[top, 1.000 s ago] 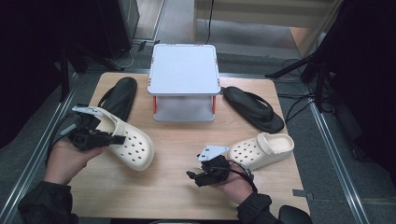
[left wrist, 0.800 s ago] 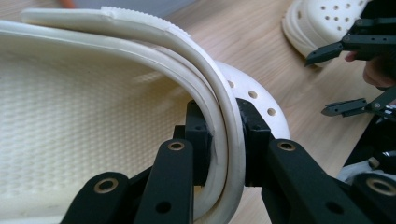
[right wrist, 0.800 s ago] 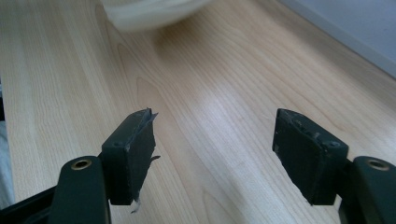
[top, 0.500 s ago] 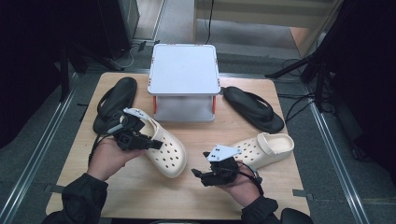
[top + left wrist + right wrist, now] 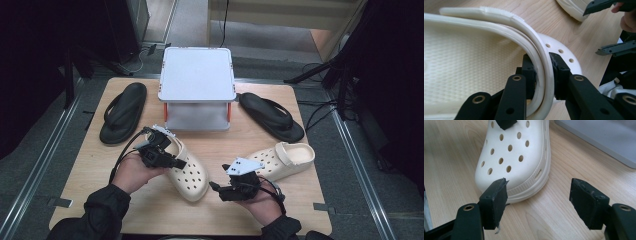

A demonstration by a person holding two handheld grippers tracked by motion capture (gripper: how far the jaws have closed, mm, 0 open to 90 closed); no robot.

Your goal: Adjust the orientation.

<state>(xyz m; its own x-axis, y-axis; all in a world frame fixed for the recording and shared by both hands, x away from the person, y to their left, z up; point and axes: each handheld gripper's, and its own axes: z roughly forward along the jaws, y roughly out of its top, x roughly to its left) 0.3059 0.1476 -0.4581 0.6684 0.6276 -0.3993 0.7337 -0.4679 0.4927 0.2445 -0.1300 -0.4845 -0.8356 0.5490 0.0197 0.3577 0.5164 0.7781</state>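
Note:
A cream perforated clog (image 5: 194, 176) lies on the wooden table (image 5: 95, 200) in front of the white stand, toe toward me. My left gripper (image 5: 172, 159) grips it near the heel. In the left gripper view the gripper (image 5: 544, 68) has its pads on either side of the clog's rim and folded heel strap (image 5: 541, 62); the jaws have just been opening a little with the rim still between them. My right gripper (image 5: 217, 186) rests open beside the clog's toe. Its own view has the gripper (image 5: 539, 195) with jaws wide apart and the toe (image 5: 514, 157) just ahead. A second cream clog (image 5: 285, 157) lies to the right.
A white boxy stand (image 5: 197, 80) with orange posts sits at the back centre. One black flip-flop (image 5: 122, 112) lies at its left, another (image 5: 272, 116) at its right. Metal rails run along both table sides, with cables on the floor behind.
My left hand has carried the clog from the table's left edge rightward and down, to in front of the stand. The right hand has stayed about where it was.

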